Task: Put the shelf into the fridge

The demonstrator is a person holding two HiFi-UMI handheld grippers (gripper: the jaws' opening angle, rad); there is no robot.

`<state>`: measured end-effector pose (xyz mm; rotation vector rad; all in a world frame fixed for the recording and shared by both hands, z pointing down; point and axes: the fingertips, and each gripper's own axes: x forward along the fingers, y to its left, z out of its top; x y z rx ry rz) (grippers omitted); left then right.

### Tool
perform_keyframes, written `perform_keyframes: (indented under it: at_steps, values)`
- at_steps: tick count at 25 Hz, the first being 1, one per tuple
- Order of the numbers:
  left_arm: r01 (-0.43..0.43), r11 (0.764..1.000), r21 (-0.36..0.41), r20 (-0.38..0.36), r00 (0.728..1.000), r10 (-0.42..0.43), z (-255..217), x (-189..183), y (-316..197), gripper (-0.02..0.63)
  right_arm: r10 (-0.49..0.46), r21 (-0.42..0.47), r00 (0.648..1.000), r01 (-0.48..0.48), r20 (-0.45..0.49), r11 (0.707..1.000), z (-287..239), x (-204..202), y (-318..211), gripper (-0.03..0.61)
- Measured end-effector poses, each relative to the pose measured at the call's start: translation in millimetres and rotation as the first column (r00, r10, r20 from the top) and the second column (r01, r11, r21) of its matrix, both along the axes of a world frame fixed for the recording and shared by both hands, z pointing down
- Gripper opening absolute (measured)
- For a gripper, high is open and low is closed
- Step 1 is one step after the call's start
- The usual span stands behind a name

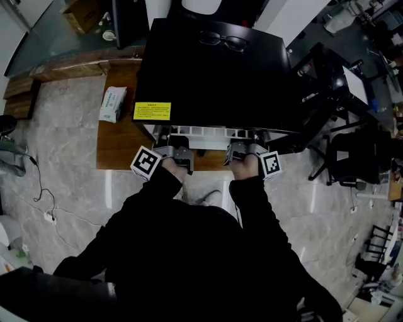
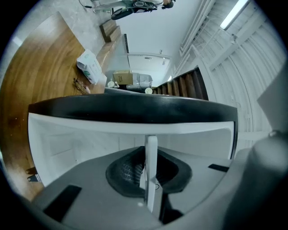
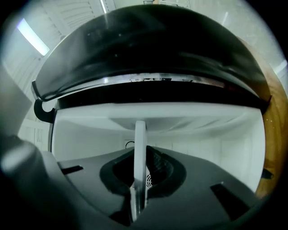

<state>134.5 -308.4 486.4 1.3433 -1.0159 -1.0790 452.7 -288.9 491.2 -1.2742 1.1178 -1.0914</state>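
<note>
A black mini fridge (image 1: 214,75) stands on a wooden table (image 1: 118,146), its white inside facing me. The white shelf (image 1: 203,133) lies level at the fridge's mouth, partly inside. My left gripper (image 1: 179,155) is shut on the shelf's front edge at the left, and my right gripper (image 1: 243,153) is shut on it at the right. In the left gripper view the shelf (image 2: 151,155) shows edge-on as a thin white strip pinched in the left gripper (image 2: 148,174). The right gripper view shows the same shelf strip (image 3: 140,148) held in the right gripper (image 3: 139,177), with the fridge's white cavity (image 3: 202,134) behind.
A pair of glasses (image 1: 224,41) lies on the fridge top, and a yellow label (image 1: 152,111) sits near its front left corner. A tissue pack (image 1: 113,104) lies on the table left of the fridge. Black chairs (image 1: 352,157) stand to the right. A cardboard box (image 1: 82,14) sits far back left.
</note>
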Motion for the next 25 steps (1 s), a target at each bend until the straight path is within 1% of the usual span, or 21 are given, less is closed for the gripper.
perform_keyframes:
  at_steps: [4, 10, 17, 21, 22, 24, 25]
  values:
    - [0.022, 1.000, 0.006, 0.005, 1.000, -0.023, 0, 0, -9, 0.032, 0.014, 0.007, 1.000, -0.014, 0.005, 1.000, 0, 0, -9, 0.023]
    - [0.028, 1.000, 0.006, 0.002, 1.000, -0.028, 0, 1, -18, 0.032, 0.036, 0.019, 0.999, -0.037, 0.012, 0.999, 1, 2, -18, 0.025]
    - [0.000, 1.000, 0.010, 0.005, 1.000, 0.000, 1, 0, -26, 0.034, 0.069, 0.027, 0.998, -0.068, -0.007, 0.997, 1, 1, -25, 0.025]
    - [-0.033, 0.999, 0.022, 0.019, 0.999, 0.033, 1, 0, -25, 0.037, 0.047, 0.038, 0.999, -0.047, -0.024, 0.998, 0, 1, -22, 0.029]
    - [-0.044, 0.999, 0.027, 0.022, 0.999, 0.044, 1, 0, -24, 0.037, 0.044, 0.039, 0.999, -0.043, -0.029, 0.998, 0, 1, -20, 0.045]
    - [-0.069, 0.996, 0.048, 0.017, 0.998, 0.068, -1, 1, -27, 0.037, 0.031, 0.040, 0.999, -0.030, -0.036, 0.999, -3, 0, -13, 0.116]
    - [-0.082, 0.995, 0.063, 0.015, 0.997, 0.081, -3, 2, -28, 0.050, 0.020, 0.040, 0.999, -0.018, -0.041, 0.999, -3, -3, -9, 0.139]
